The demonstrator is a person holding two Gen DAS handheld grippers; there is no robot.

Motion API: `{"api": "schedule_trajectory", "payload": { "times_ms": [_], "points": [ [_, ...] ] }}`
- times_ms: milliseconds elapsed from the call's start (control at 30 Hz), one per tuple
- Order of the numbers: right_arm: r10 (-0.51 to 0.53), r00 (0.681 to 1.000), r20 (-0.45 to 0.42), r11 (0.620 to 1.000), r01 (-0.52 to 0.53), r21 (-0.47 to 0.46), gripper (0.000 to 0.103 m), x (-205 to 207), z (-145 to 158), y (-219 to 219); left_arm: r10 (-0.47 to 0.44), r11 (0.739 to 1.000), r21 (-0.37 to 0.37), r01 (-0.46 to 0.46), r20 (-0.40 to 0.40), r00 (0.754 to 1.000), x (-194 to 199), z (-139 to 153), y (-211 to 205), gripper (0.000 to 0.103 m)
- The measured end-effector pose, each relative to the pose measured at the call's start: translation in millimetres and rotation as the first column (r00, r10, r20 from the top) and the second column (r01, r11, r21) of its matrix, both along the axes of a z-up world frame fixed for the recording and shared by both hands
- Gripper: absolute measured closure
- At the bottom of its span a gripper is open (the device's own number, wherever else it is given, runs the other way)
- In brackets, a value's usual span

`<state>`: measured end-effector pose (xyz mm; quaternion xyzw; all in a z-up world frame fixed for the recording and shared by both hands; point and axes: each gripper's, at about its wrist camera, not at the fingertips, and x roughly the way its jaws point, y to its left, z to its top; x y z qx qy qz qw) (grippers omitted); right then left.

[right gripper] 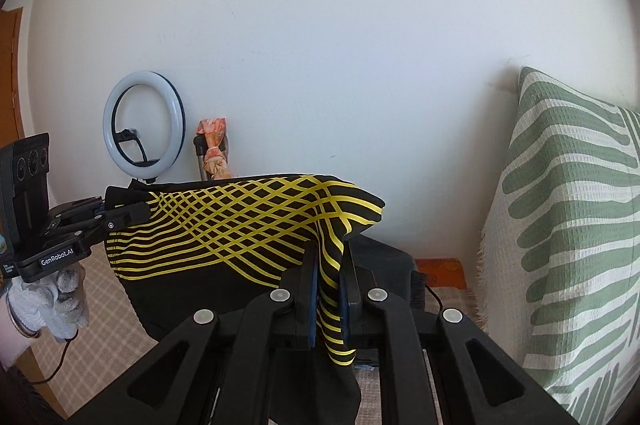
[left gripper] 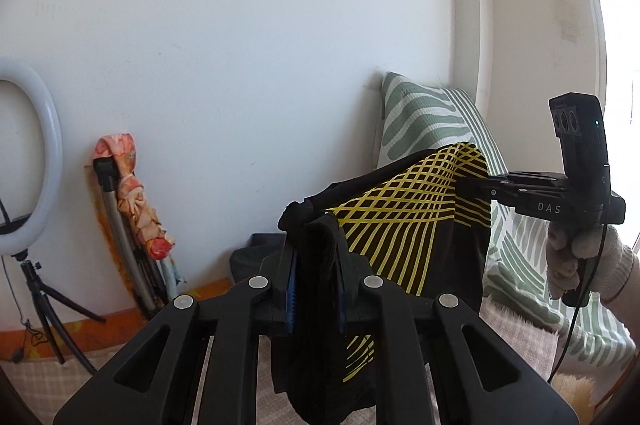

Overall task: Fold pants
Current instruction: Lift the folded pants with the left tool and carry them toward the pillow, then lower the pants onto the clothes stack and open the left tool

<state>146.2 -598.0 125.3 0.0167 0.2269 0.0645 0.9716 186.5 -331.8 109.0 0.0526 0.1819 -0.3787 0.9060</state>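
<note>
The pants (left gripper: 404, 221) are black with a yellow crisscross line pattern, and they hang in the air stretched between both grippers. My left gripper (left gripper: 316, 237) is shut on a bunched black edge of the pants. My right gripper (right gripper: 330, 257) is shut on the other corner, where the yellow lines run between its fingers. In the left wrist view the right gripper (left gripper: 464, 185) shows at the right, clamped on the cloth. In the right wrist view the left gripper (right gripper: 138, 203) shows at the left, clamped on the pants (right gripper: 240, 225). The lower part of the pants hangs behind the gripper bodies.
A white wall is close ahead. A green-and-white striped pillow (right gripper: 568, 225) leans at the right. A ring light on a tripod (right gripper: 144, 123) and a bundle wrapped in orange floral cloth (left gripper: 132, 193) stand by the wall. A checked beige cover (right gripper: 100, 305) lies below, with a dark bag (right gripper: 384, 257).
</note>
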Motion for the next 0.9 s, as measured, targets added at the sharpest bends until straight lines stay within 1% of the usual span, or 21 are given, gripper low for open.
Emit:
{"api": "schedule_trajectory", "payload": {
  "times_ms": [67,167,267,367,500,600,767,867,900],
  "points": [
    [-0.008,1.000,-0.006,1.000,0.008,-0.027,0.097,16,-3,-10,-0.006,1.000,0.010,0.006,-0.007,1.000,10,-8,-14,0.090],
    [-0.008,1.000,-0.028,0.999,0.007,-0.032,0.097,44,-12,-24,-0.007,1.000,0.015,0.007,-0.022,1.000,27,-22,-29,0.090],
    [-0.007,0.998,-0.066,0.999,0.005,-0.038,0.097,78,-31,-35,0.008,0.999,0.032,-0.007,-0.032,0.999,49,-37,-41,0.090],
    [-0.013,0.995,-0.103,0.998,0.007,-0.059,0.097,109,-53,-40,0.025,0.999,0.030,-0.022,-0.079,0.997,77,-53,-48,0.090],
    [-0.024,0.988,-0.150,0.998,0.015,-0.061,0.097,152,-84,-43,0.051,0.998,0.030,-0.047,-0.145,0.988,115,-76,-53,0.090],
    [-0.028,0.984,-0.175,0.996,0.013,-0.086,0.097,180,-101,-41,0.077,0.997,0.038,-0.071,-0.179,0.981,138,-89,-55,0.090],
    [-0.037,0.977,-0.211,0.994,0.015,-0.105,0.097,214,-123,-38,0.117,0.991,0.090,-0.100,-0.200,0.973,163,-110,-63,0.090],
    [-0.071,0.973,-0.221,0.991,0.043,-0.127,0.095,227,-134,-39,0.137,0.989,0.091,-0.120,-0.216,0.967,173,-118,-65,0.089],
    [-0.083,0.970,-0.228,0.990,0.054,-0.131,0.093,231,-136,-40,0.140,0.988,0.094,-0.122,-0.219,0.966,175,-120,-66,0.089]
  ]
}}
